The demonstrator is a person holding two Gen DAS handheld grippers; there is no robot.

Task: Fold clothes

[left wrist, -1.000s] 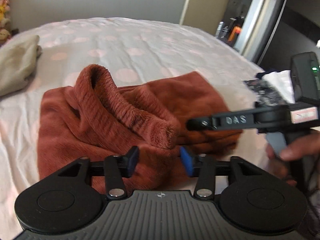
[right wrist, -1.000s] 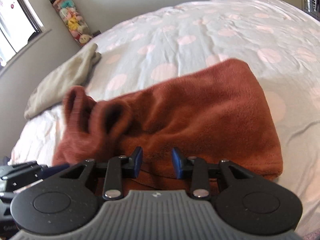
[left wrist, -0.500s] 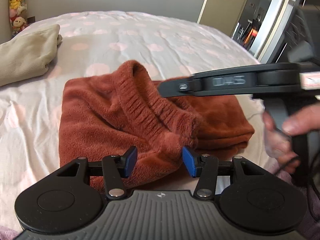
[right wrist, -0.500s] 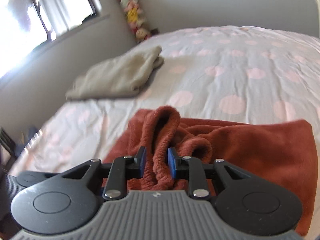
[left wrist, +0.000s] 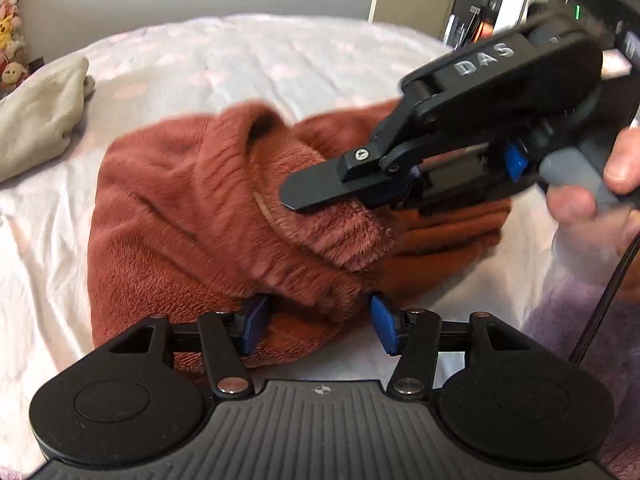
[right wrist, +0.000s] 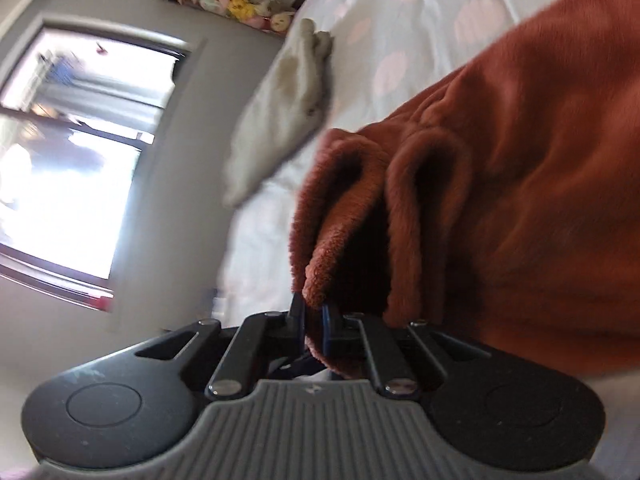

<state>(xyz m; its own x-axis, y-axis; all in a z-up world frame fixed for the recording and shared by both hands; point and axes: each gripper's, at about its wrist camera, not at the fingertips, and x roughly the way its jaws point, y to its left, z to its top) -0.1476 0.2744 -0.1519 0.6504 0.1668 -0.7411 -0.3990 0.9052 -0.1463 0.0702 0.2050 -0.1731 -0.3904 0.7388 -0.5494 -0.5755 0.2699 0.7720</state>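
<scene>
1. One rust-brown fleece sweater (left wrist: 180,216) lies in a heap in the middle of the left wrist frame, on a bed (left wrist: 248,60) with a pale sheet dotted pink.
2. One folded beige garment (left wrist: 36,116) sits apart at the left edge of that frame, near the bed's far side.
3. Two grippers show. The left gripper (left wrist: 318,322), at the lower centre of its own view, stands open, its blue pads on either side of the sweater's near edge with fabric bulging between them.
4. The right gripper (right wrist: 314,322) is closed on a fold of the sweater's ribbed edge, which it holds raised; in the left view it enters from the upper right, held by a hand (left wrist: 600,196).
5. Bare sheet lies open left of and behind the sweater.
6. A window (right wrist: 72,152) fills the left of the right wrist frame; a row of soft toys (right wrist: 224,0) hangs at the top.
</scene>
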